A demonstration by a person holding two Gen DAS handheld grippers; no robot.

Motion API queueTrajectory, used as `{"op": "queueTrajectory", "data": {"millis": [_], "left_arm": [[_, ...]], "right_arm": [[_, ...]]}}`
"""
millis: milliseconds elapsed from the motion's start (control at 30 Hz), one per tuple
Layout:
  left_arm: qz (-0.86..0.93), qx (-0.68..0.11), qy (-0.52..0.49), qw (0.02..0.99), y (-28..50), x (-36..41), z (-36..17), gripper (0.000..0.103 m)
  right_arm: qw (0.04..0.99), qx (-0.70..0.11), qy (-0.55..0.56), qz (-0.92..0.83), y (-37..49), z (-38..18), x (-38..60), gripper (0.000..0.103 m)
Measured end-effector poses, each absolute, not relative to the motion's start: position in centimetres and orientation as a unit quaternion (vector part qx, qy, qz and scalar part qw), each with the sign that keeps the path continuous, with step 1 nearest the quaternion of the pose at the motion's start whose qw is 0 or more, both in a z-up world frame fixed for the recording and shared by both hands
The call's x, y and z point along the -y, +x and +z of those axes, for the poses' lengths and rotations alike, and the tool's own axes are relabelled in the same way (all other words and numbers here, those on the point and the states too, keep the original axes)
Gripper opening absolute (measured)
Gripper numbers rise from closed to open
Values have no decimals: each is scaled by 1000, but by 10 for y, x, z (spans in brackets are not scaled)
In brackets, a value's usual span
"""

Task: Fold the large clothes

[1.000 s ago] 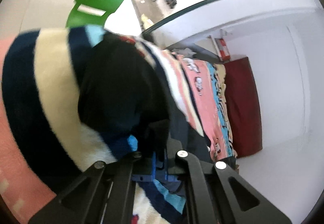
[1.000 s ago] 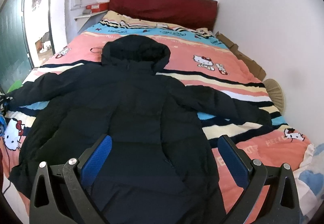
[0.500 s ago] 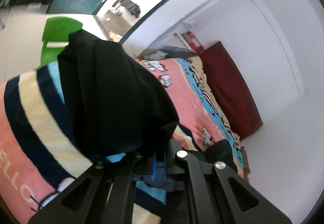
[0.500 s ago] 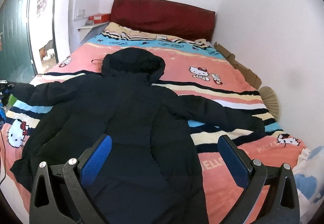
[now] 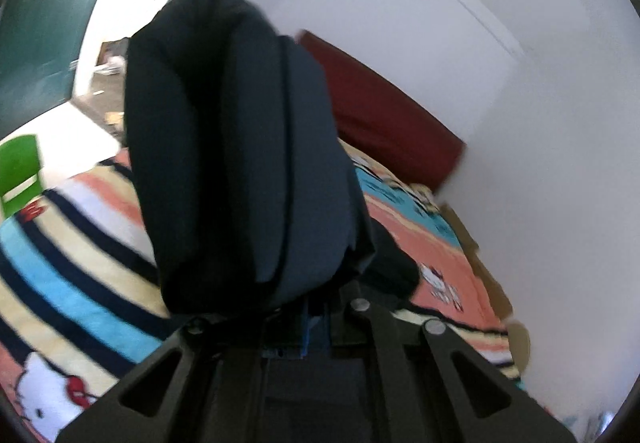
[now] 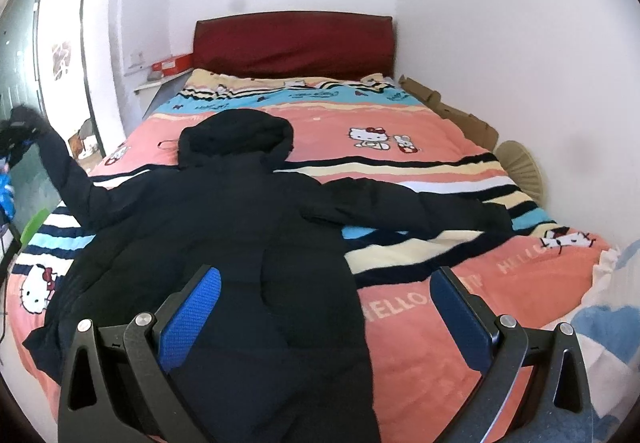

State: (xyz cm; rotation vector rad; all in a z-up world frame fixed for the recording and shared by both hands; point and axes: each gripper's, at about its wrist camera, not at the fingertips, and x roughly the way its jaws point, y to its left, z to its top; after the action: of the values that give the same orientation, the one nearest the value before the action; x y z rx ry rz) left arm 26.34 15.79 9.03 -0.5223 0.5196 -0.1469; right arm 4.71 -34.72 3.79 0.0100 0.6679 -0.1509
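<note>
A large black hooded coat (image 6: pixel 224 227) lies spread flat on the striped Hello Kitty bed cover (image 6: pixel 420 163), hood toward the red headboard. Its left sleeve (image 6: pixel 64 171) is lifted off the bed at the far left, held by my left gripper (image 6: pixel 16 135). In the left wrist view my left gripper (image 5: pixel 316 319) is shut on the sleeve cuff (image 5: pixel 240 163), which fills the middle of that view. My right gripper (image 6: pixel 324 307) is open and empty, hovering over the coat's lower part. The right sleeve (image 6: pixel 420 207) lies flat, stretched out to the right.
A green plastic chair (image 5: pixel 20 171) stands beside the bed's left edge. The red headboard (image 6: pixel 292 43) and a white wall bound the far and right sides. A shelf with a red box (image 6: pixel 172 63) is at the back left. A round fan-like object (image 6: pixel 520 167) lies by the right wall.
My left gripper has raised the left sleeve up off the bed and swung to face the headboard. My right gripper has drawn back slightly and stays open.
</note>
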Motion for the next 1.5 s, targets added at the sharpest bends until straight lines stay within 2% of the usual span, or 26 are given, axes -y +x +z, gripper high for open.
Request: {"op": "queueTrajectory", "data": {"millis": [167,367,667,867,1033,1100,1167,1467,1500], "left_arm": [[-129,-283,-212,926,289,-63,89,4],[-162,-338,-171,911,314,31,48,4],[-162,-457,-58,873,321,119,-78,4],[-155,-507,-6,848,316,130,-143,12],[-163,-502,-17,849,307,125,-132,21],[-172,-491,-27,854,299,118,-116,32],[-182,-464,-36,866,286,108,-94,37],[-202,-423,-61,881,255,52,-17,38],[-193,-419,-55,886,253,42,-8,42]], "right_arm": [[944,-317,11,-89,42,38,367,103],[942,-318,24,-109,41,35,391,103],[935,-335,26,-111,57,19,408,103],[931,-352,28,-92,67,7,405,103],[930,-356,28,-86,66,4,406,103],[930,-357,29,-86,63,5,407,103],[931,-353,30,-87,58,8,408,103],[942,-326,34,-80,43,27,392,103],[943,-323,34,-75,42,29,389,103]]}}
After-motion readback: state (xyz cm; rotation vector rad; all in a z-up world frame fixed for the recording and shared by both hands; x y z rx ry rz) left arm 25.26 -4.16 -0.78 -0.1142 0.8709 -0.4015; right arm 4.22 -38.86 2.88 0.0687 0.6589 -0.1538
